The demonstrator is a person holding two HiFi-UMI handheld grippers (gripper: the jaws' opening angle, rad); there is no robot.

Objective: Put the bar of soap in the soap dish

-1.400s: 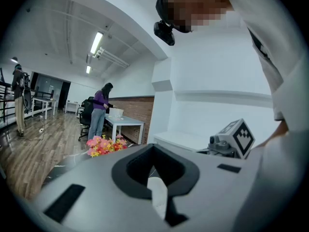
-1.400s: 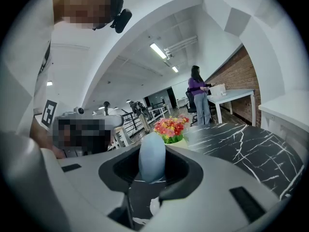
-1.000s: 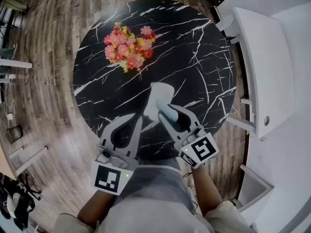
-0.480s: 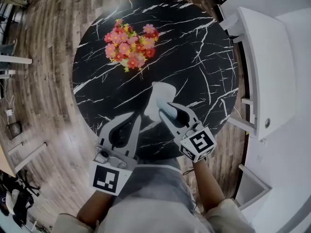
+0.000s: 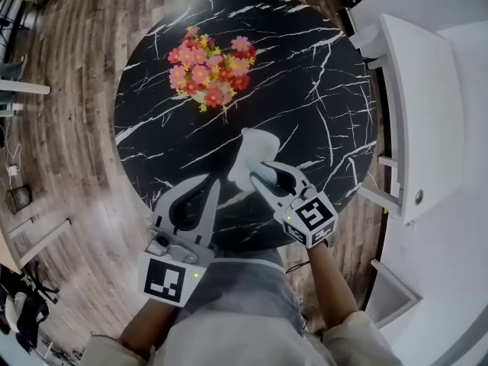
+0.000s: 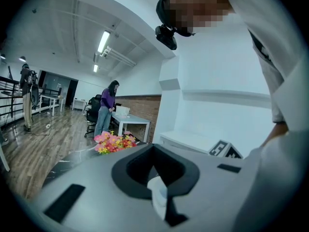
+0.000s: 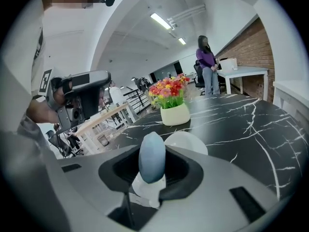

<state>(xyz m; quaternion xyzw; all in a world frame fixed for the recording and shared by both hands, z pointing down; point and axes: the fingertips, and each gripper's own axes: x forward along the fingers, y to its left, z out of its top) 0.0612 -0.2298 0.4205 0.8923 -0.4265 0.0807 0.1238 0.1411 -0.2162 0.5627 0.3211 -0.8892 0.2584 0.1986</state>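
A pale blue-grey bar of soap point(image 7: 152, 157) stands on end between the jaws of my right gripper point(image 7: 150, 180), which is shut on it. In the head view this gripper point(image 5: 261, 174) points down and away over the near part of the white soap dish point(image 5: 253, 149), with the soap point(image 5: 263, 175) just above the dish's near rim. The dish point(image 7: 189, 141) shows right behind the soap in the right gripper view. My left gripper point(image 5: 211, 185) hangs at the table's near edge, left of the dish, its jaws together with nothing in them point(image 6: 158, 197).
The dish rests on a round black marble table point(image 5: 320, 90). A white pot of pink and red flowers point(image 5: 207, 75) stands at the far left, well behind the dish. White cabinets point(image 5: 427, 105) line the right side. A person point(image 7: 207, 64) stands far off in the room.
My right gripper has sunk and tipped further down with the soap, closer to the dish. The left gripper has barely moved.
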